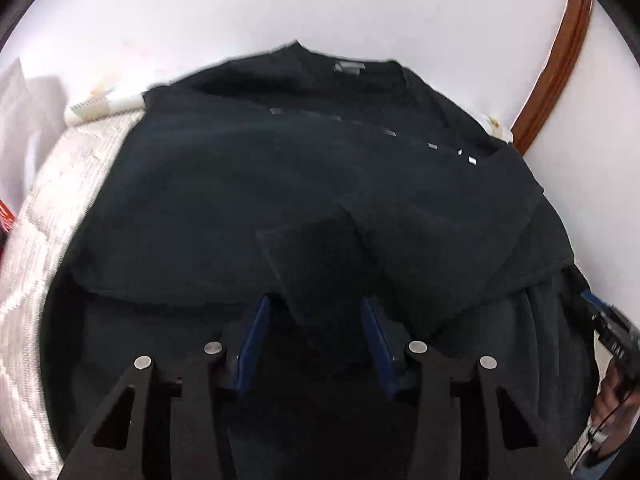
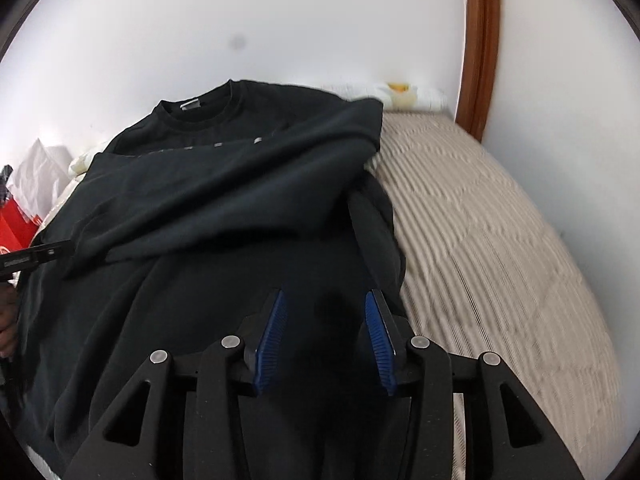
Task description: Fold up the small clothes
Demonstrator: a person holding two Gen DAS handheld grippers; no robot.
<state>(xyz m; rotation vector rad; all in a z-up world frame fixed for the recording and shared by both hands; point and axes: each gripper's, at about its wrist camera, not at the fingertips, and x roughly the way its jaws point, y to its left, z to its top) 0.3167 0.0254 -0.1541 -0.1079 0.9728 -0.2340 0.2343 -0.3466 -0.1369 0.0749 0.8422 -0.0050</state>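
Observation:
A black T-shirt (image 1: 248, 184) lies on a quilted bed, collar toward the far wall, with its sleeves folded inward across the body. In the right wrist view the shirt (image 2: 208, 208) fills the left and centre. My left gripper (image 1: 316, 304) is open, its blue pads on either side of a folded flap of the shirt near the hem. My right gripper (image 2: 326, 300) is open and empty, just above the shirt's near right edge. The left gripper's body also shows in the right wrist view (image 2: 36, 256) at the shirt's left edge.
The beige quilted bedspread (image 2: 500, 248) extends to the right of the shirt. A white wall and a brown door frame (image 2: 482, 48) stand behind. A floral pillow (image 2: 404, 94) lies at the bed's head. A red bag and white plastic (image 2: 24, 204) sit at the left.

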